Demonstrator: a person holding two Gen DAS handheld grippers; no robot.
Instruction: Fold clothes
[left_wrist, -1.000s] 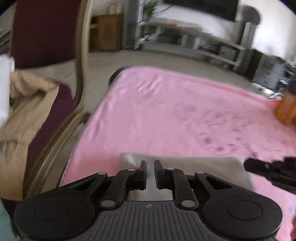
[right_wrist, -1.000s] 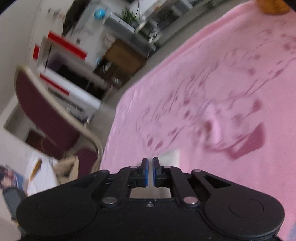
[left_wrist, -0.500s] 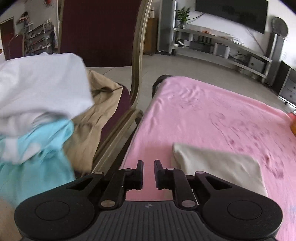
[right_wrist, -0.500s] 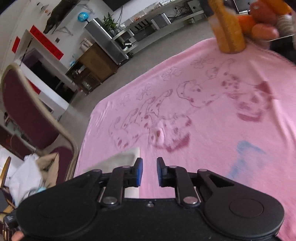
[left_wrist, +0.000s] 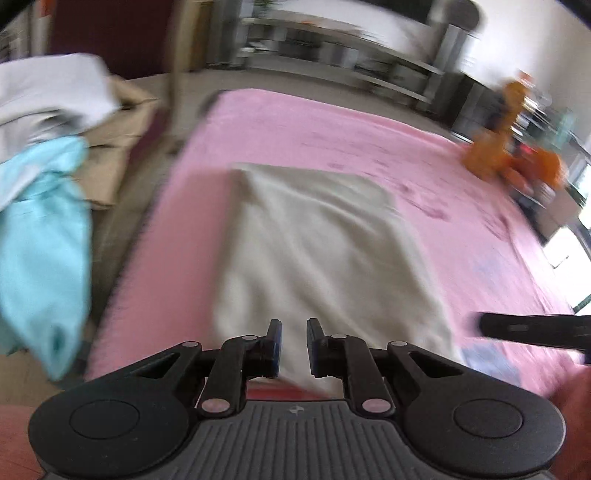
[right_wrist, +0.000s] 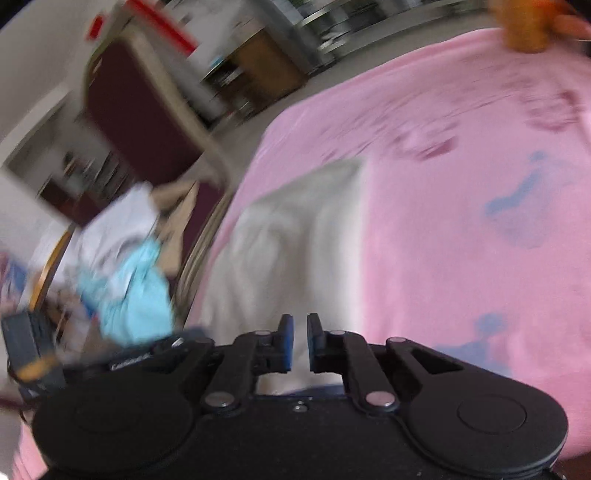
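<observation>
A folded cream garment (left_wrist: 317, 251) lies on the pink blanket (left_wrist: 332, 125) near its left edge; it also shows in the right wrist view (right_wrist: 295, 251). My left gripper (left_wrist: 294, 341) is slightly open and empty over the garment's near edge. My right gripper (right_wrist: 299, 343) is slightly open and empty, also over the near edge. The right gripper's fingers (left_wrist: 532, 330) reach into the left wrist view from the right. Both views are blurred by motion.
A maroon chair (right_wrist: 147, 114) left of the blanket holds a pile of clothes: white (left_wrist: 48, 92), light blue (left_wrist: 44, 236) and tan (left_wrist: 114, 147). An orange plush toy (left_wrist: 506, 144) sits at the blanket's far right. Shelves and cabinets stand behind.
Both grippers have swung back over the cream garment, which now fills the middle of each view. The left view has turned right, away from the chair pile.
</observation>
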